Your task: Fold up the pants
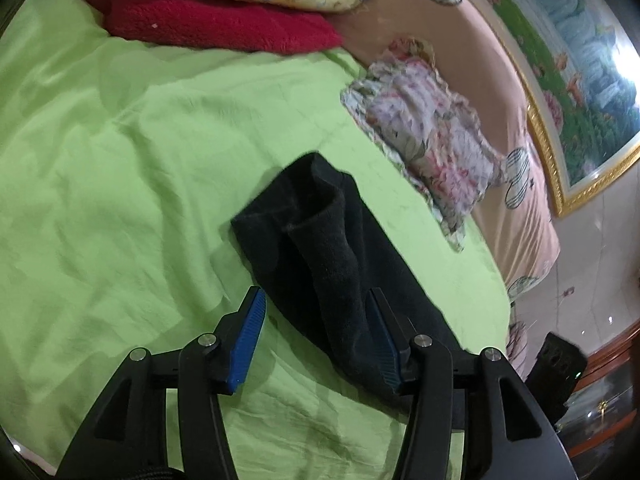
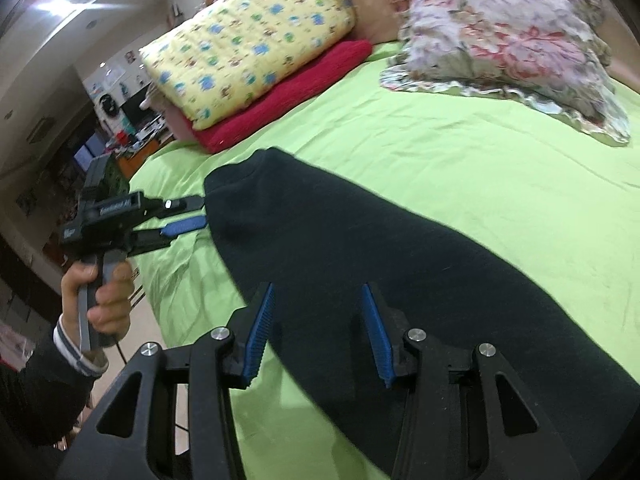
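Observation:
Black pants (image 1: 332, 248) lie folded lengthwise on the green bed sheet (image 1: 120, 160); they also show in the right wrist view (image 2: 380, 248). My left gripper (image 1: 318, 304) is open, its blue pads astride the near end of the pants, holding nothing. It also shows in the right wrist view (image 2: 200, 212), open at the pants' left edge. My right gripper (image 2: 318, 296) is open just above the pants' near part, holding nothing.
A floral pillow (image 1: 432, 140) lies by the bed's far edge, seen too in the right wrist view (image 2: 508, 40). A yellow quilt (image 2: 248, 36) rests on a red blanket (image 2: 288, 96). The bed edge and room floor (image 2: 148, 320) are on the left.

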Tool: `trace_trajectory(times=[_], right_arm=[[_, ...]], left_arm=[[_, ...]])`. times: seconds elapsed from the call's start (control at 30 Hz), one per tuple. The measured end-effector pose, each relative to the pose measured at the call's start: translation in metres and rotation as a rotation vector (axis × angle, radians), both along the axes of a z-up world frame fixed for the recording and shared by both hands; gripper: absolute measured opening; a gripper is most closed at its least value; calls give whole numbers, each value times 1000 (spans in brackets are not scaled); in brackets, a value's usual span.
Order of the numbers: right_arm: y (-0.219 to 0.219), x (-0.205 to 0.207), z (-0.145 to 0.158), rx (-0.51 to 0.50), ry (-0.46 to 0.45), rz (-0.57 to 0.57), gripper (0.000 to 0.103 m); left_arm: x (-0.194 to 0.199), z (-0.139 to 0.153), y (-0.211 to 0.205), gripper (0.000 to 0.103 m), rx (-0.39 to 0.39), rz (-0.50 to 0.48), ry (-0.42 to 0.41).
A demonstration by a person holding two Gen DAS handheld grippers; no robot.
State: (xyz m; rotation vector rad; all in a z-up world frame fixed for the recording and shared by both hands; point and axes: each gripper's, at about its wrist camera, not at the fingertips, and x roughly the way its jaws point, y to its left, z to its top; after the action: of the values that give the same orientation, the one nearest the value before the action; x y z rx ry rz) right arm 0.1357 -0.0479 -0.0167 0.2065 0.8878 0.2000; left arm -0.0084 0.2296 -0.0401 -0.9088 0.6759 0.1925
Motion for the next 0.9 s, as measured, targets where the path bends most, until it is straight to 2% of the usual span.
trace_trajectory(times=[0.2,0.37,0.6,0.77,0.87,0.9], right_arm=[[-20,11,7,-35,3,-70,46],[-49,34,6,10,37,-123,46],[-66,74,-12,-6,113,-136,46],[-73,88,-48,-7,259,-127,46],[-64,82,-48,-53,235,-92,45],[-62,80,-47,-57,234,-86,38]], left_arm=[[16,-11,-2,53,-18,-20,33],[28,-15,3,53,-14,-35,41],[45,-25,11,53,-13,-51,42],[61,-27,14,50,3,-46,30],[69,-29,15,47,14,-35,20],[72,-29,15,46,20,-30,18]])
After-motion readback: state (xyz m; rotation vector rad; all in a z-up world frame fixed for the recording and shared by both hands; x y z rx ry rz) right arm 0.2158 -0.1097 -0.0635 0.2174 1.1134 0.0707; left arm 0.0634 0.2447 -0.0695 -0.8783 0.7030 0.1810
